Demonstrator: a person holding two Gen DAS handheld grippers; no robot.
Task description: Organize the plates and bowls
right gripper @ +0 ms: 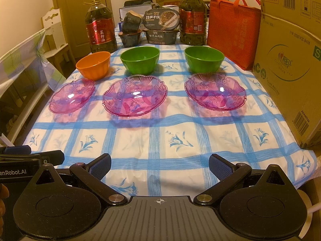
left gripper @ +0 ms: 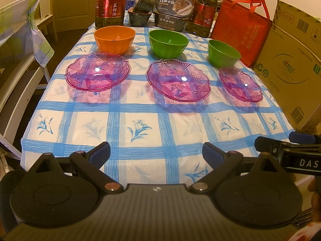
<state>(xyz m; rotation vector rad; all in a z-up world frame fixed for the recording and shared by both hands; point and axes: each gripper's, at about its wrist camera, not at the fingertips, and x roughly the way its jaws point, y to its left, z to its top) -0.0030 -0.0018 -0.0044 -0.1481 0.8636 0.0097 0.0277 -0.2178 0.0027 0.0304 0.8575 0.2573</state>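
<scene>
Three pink clear plates lie in a row on the checked tablecloth: left [left gripper: 98, 71] [right gripper: 72, 95], middle [left gripper: 178, 79] [right gripper: 134, 95], right [left gripper: 240, 84] [right gripper: 215, 91]. Behind them stand an orange bowl [left gripper: 114, 38] [right gripper: 93, 64], a green bowl [left gripper: 168, 43] [right gripper: 140, 59] and a second green bowl [left gripper: 223, 53] [right gripper: 204, 58]. My left gripper [left gripper: 156, 154] is open and empty above the table's near edge. My right gripper [right gripper: 159, 164] is open and empty beside it, also at the near edge; it shows at the right of the left wrist view [left gripper: 289, 142].
Two oil bottles [left gripper: 111, 4] [left gripper: 203, 10], stacked food boxes [left gripper: 172, 14], a red bag [left gripper: 240, 30] and a large cardboard box [left gripper: 291, 66] line the back and right of the table. A covered chair [left gripper: 18, 40] stands at the left.
</scene>
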